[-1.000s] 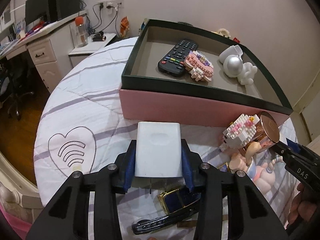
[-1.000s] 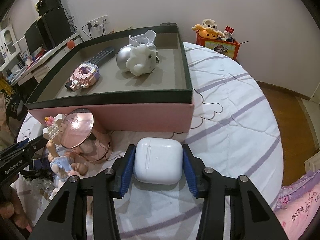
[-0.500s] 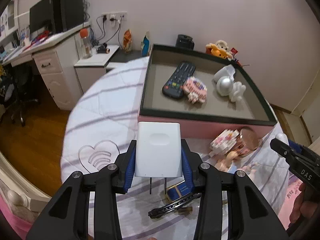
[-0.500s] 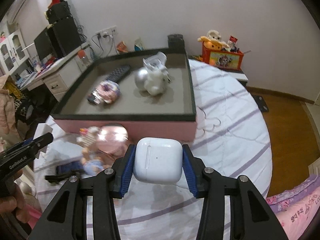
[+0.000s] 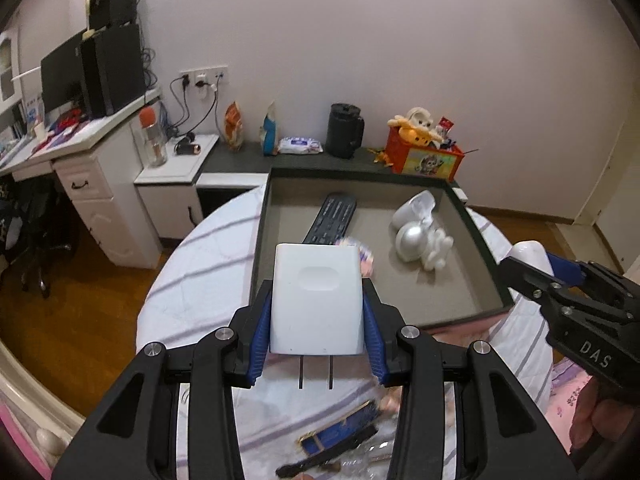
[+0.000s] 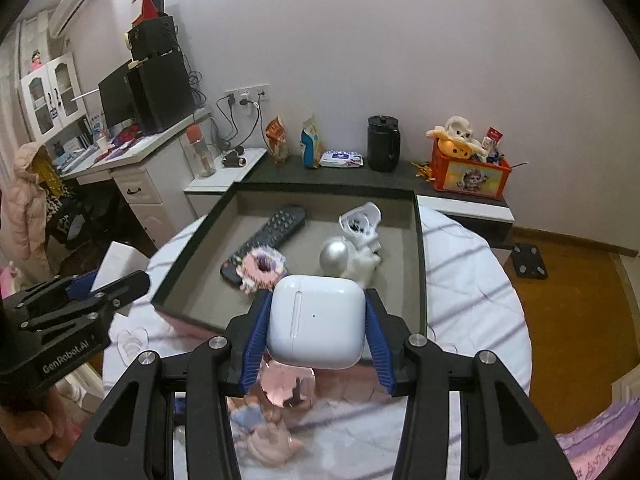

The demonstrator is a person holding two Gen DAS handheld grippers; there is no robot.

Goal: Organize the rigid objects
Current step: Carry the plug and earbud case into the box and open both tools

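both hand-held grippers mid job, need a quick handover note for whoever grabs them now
Left hand-held gripper: shut on the white rectangular plug adapter, prongs pointing down, held above the near edge of the tray.
Right hand-held gripper: shut on the white rounded earbud case, also held up near the tray's front.
Done: the black remote control, pink block-built donut and white astronaut figure with silver helmet lie in the dark-rimmed pink tray.
Left: set both held items in the tray, then the blurred pink toys and blue-and-black item on the bedspread.
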